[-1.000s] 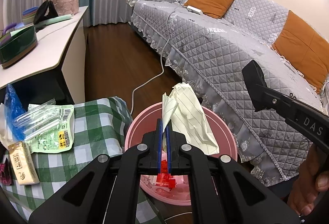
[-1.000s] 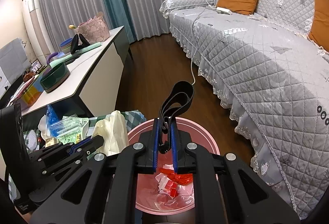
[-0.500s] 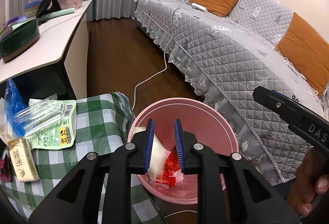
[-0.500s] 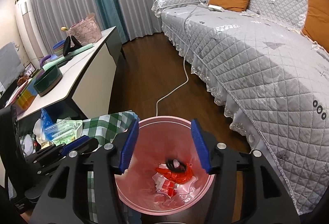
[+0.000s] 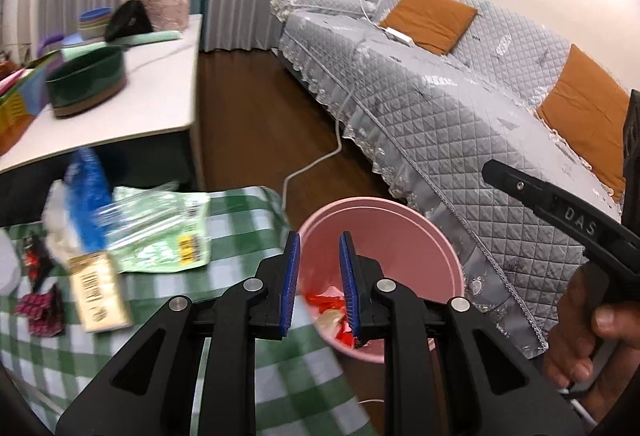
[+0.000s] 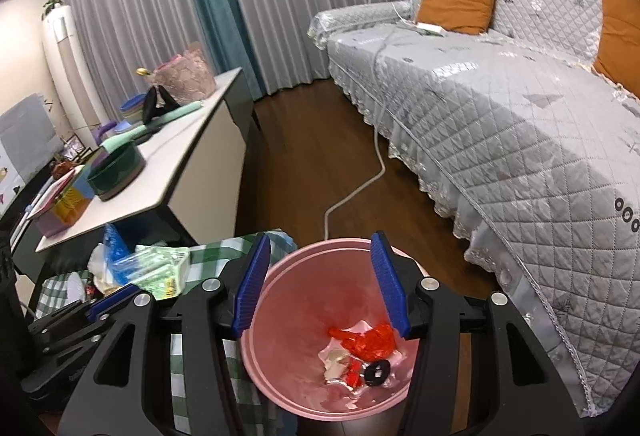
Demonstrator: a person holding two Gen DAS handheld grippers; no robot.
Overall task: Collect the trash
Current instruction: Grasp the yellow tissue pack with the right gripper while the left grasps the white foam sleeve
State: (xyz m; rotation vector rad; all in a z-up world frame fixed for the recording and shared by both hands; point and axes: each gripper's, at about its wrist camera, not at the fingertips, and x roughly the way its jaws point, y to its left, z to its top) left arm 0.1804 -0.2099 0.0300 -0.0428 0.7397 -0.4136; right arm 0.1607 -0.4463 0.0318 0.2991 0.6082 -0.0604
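Observation:
The pink bin (image 6: 312,300) stands on the floor beside the table with the green checked cloth (image 5: 280,368). Inside it lie a red wrapper (image 6: 368,344), a black band (image 6: 378,370) and pale paper scraps. My right gripper (image 6: 320,284) hangs open above the bin with nothing between its fingers. My left gripper (image 5: 319,276) is open by a narrow gap and empty, over the bin's left rim (image 5: 380,236) and the table edge. On the cloth lie a green packet (image 5: 168,236), a blue plastic bag (image 5: 86,196), a cream box (image 5: 98,290) and a dark red wrapper (image 5: 40,308).
A sofa under a grey quilted cover (image 6: 520,140) fills the right side. A white cable (image 6: 360,188) runs across the wooden floor. A white side table (image 6: 172,172) at the left carries a green bowl (image 6: 116,172) and other items. A hand (image 5: 592,340) holds the right gripper.
The left gripper opened and the lined paper fell into the bin; it then swung left toward the table. The right gripper opened and the black band dropped into the bin.

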